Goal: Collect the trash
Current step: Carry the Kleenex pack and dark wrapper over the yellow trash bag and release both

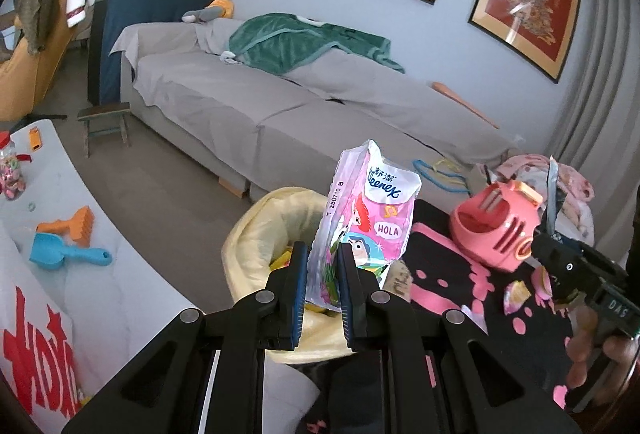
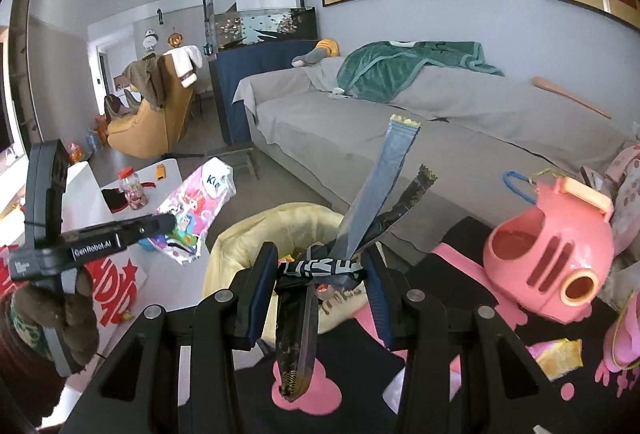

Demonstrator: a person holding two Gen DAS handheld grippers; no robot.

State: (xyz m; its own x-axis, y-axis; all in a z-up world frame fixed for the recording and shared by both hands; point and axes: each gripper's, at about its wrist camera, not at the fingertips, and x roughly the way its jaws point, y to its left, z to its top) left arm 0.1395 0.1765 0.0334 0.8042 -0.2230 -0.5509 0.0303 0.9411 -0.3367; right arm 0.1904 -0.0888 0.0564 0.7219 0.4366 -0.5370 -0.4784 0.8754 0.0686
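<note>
1. A pink Kleenex wrapper (image 1: 362,222) was gripped by the left claw (image 1: 323,288) above the yellow-lined bin (image 1: 256,230).
2. Dark foil wrappers (image 2: 360,230) were clamped in the right claw (image 2: 320,276) near the bin's rim.
3. Neither had been dropped; a scrap (image 2: 560,354) was left on the black-and-pink tabletop (image 2: 460,354).

Left gripper (image 1: 323,276) jaws clamped; right gripper (image 2: 322,270) jaws clamped.

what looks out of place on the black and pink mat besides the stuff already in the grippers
A crumpled yellow and pink wrapper lies loose on the black and pink mat, just in front of the pink toy. It looks like uncollected trash, while the yellow-lined bin stands close by.
</note>
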